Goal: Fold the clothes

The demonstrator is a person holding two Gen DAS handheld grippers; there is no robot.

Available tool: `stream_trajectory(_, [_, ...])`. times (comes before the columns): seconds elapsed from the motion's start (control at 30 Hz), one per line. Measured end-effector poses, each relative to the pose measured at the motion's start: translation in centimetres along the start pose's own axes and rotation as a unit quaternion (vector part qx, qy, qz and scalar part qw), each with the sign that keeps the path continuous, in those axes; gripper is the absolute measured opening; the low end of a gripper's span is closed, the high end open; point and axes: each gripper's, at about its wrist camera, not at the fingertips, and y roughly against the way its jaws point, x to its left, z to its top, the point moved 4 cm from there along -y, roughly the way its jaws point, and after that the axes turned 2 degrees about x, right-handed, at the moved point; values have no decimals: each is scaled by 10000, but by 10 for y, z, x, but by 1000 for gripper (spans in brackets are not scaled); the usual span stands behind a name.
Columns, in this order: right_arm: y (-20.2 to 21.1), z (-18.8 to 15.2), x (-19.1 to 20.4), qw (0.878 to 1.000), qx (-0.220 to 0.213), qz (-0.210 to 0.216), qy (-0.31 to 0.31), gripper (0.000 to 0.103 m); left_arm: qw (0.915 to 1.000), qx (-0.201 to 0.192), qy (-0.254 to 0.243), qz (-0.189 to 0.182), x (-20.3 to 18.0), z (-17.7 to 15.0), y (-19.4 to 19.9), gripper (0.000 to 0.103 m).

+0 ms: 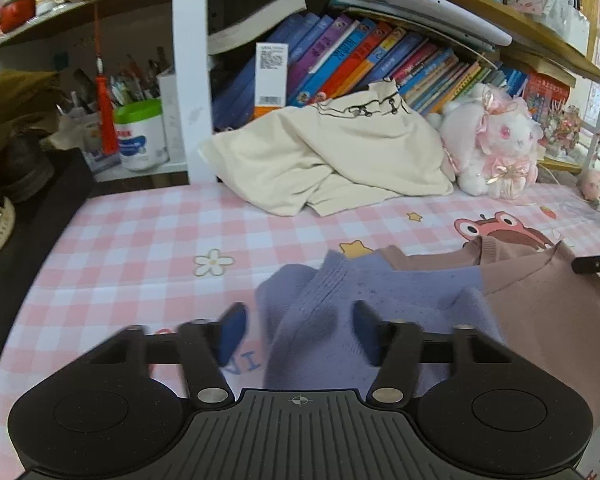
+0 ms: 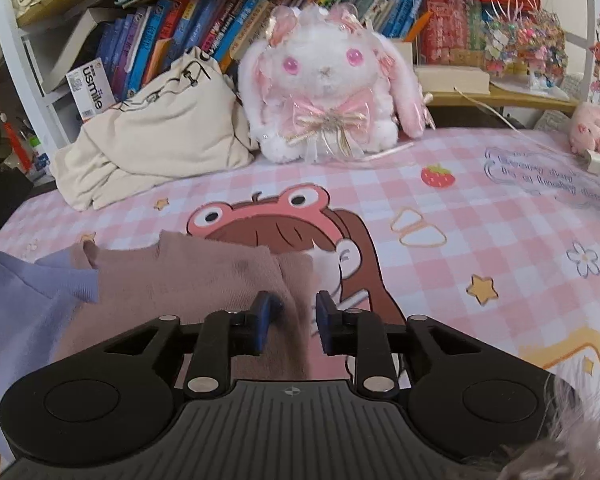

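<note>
A knitted garment in two colours lies on the pink checked mat point(image 1: 140, 240). Its purple part point(image 1: 380, 292) is on the left and its dusty-pink part point(image 2: 188, 280) on the right. My left gripper point(image 1: 299, 328) sits low over the purple cloth, jaws apart; a raised fold lies between the fingers, and the left pad point(image 1: 232, 332) stands just clear of the cloth's edge. My right gripper point(image 2: 296, 320) straddles the pink part's right edge, jaws narrowly apart, a small gap showing at the right pad point(image 2: 326, 320). One of its dark fingertips point(image 1: 596, 264) shows in the left wrist view.
A crumpled cream garment point(image 1: 332, 160) is heaped at the back of the mat, against a shelf of books point(image 1: 360, 60). A white and pink plush rabbit point(image 2: 328, 80) sits beside it, and a small pink plush point(image 2: 588, 128) at the far right. A green-lidded tub point(image 1: 140, 136) stands back left.
</note>
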Motion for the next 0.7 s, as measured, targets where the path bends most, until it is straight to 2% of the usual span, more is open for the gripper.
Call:
stream_trajectory(0.03, [-2,1,1,10000,39,26,6,11,10000,39,49,-54,0,1,-3,26])
stream_trajectory(0.07, [-2,3,2,9999,67,84,-4,4,9998,50,152,-132,2,1,-4,18])
stream_trajectory(0.13, [3,6,2,9998,10,209,-73,4,9980,-62,486,-395,7,4,1,7])
stream_trajectory(0.2, [17,11,-4,9974,-270,464,-488,4,9928,-354,882,-729,15,7,14,7])
stream_trajectory(0.27, [26,13,-13,9919,-435,667,-989,4,9885,-466,1221,-755,25,8,17,5])
stream_trajectory(0.33, [14,12,-20,9917,-184,562,-1144,4,9874,-334,1454,-530,35,8,6,5])
stream_trajectory(0.4, [-12,8,-21,9939,293,330,-1015,4,9868,5,1591,-284,42,3,-15,5])
stream_trajectory(0.47, [-22,5,-22,9941,304,342,-987,6,9878,238,1535,39,44,-2,-28,5])
stream_trajectory(0.5, [-23,6,-23,9938,297,357,-1010,6,9880,228,1524,145,45,-3,-27,5])
stream_trajectory(0.6, [-21,6,-25,9931,364,339,-1060,7,9845,-236,1737,105,48,-1,-7,9])
stream_trajectory(0.67, [-20,5,-25,9935,365,324,-1030,9,9855,-488,1619,-130,43,4,7,16])
stream_trajectory(0.7, [-20,4,-26,9936,358,313,-1022,9,9878,-494,1452,-277,38,6,10,18])
